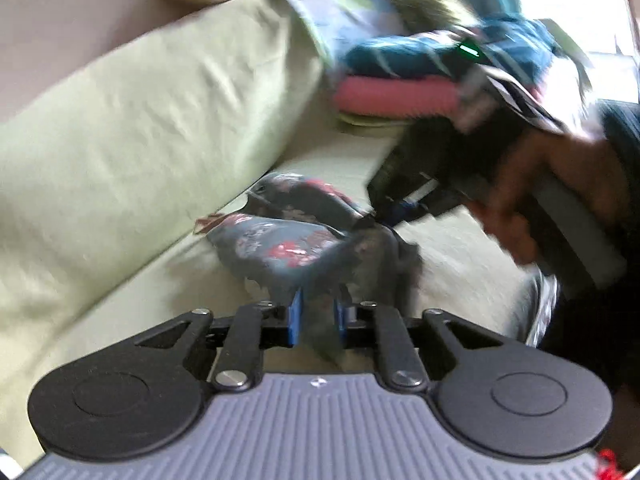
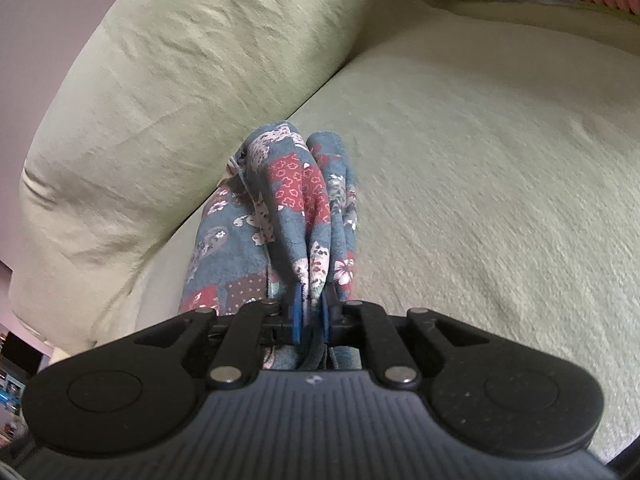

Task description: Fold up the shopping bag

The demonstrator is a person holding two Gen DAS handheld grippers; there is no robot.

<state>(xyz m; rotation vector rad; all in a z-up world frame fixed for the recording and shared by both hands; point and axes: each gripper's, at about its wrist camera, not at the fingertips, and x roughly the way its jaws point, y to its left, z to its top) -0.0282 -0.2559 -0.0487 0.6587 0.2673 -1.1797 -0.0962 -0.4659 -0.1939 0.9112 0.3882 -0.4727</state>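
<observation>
While it lies bunched on the pale green sofa seat (image 2: 480, 152), blue floral cloth shopping bag (image 2: 296, 200) against the back cushion (image 2: 160, 72), left tongs (image 1: 316, 312) and right tongs (image 2: 311, 312) each pinching its fabric.

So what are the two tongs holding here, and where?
Both hold the shopping bag: the right tongs pinch a bunched fold, the left tongs another gathered edge.
</observation>
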